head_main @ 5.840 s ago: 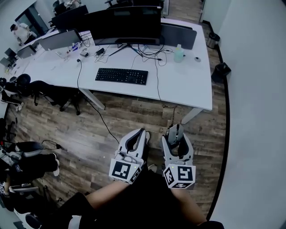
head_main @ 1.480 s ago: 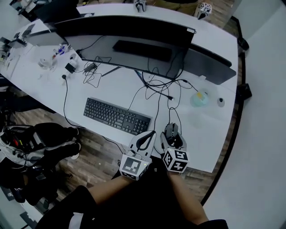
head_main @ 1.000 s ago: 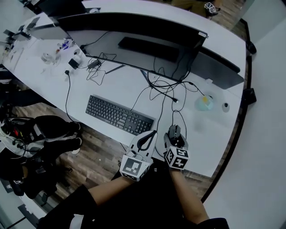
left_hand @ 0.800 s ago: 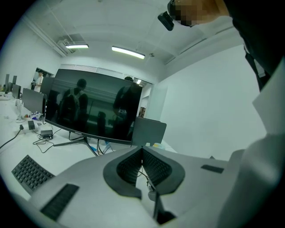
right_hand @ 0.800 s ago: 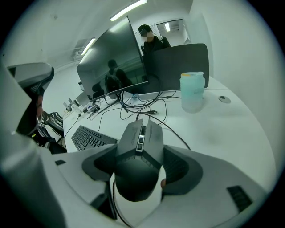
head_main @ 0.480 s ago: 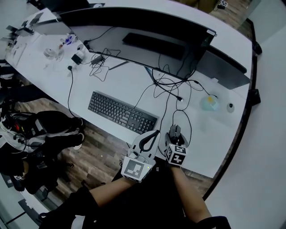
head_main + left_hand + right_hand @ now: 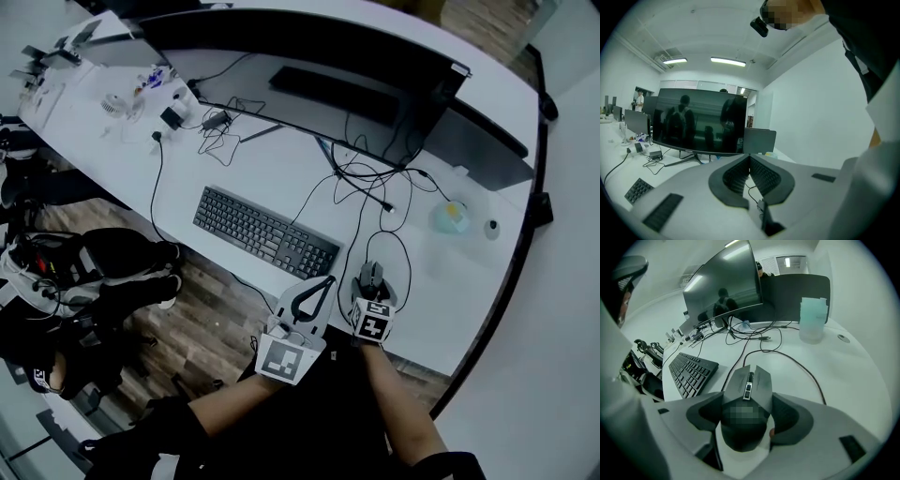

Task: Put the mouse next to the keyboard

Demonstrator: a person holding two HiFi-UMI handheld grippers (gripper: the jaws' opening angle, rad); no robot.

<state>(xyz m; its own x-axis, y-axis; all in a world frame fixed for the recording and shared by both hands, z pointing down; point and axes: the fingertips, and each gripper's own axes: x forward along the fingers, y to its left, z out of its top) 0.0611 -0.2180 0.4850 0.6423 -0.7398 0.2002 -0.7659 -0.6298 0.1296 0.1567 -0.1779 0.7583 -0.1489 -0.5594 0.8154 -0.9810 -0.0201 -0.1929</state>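
The right gripper (image 7: 372,284) has its fingers clamped on the two sides of a dark wired computer mouse (image 7: 371,277). It holds the mouse low over the white worktop (image 7: 450,272), just off the right end of the black keyboard (image 7: 265,246) and a little nearer the person. No view shows whether the mouse touches the worktop. In the right gripper view the mouse (image 7: 747,394) sits between the padded fingers (image 7: 790,413), its nose pointing away from the person. Its cable (image 7: 797,364) runs back past the keyboard's (image 7: 691,371) right end. The left gripper (image 7: 321,287) hangs at the worktop's near edge, just in front of the keyboard's right end and beside the right gripper. Its fingers (image 7: 736,176) are closed together with nothing between them. Beyond the keyboard stands a wide curved monitor (image 7: 328,42) over a tangle of cables. Well to the keyboard's right and further back stands a pale bottle (image 7: 450,216) with a teal tint.
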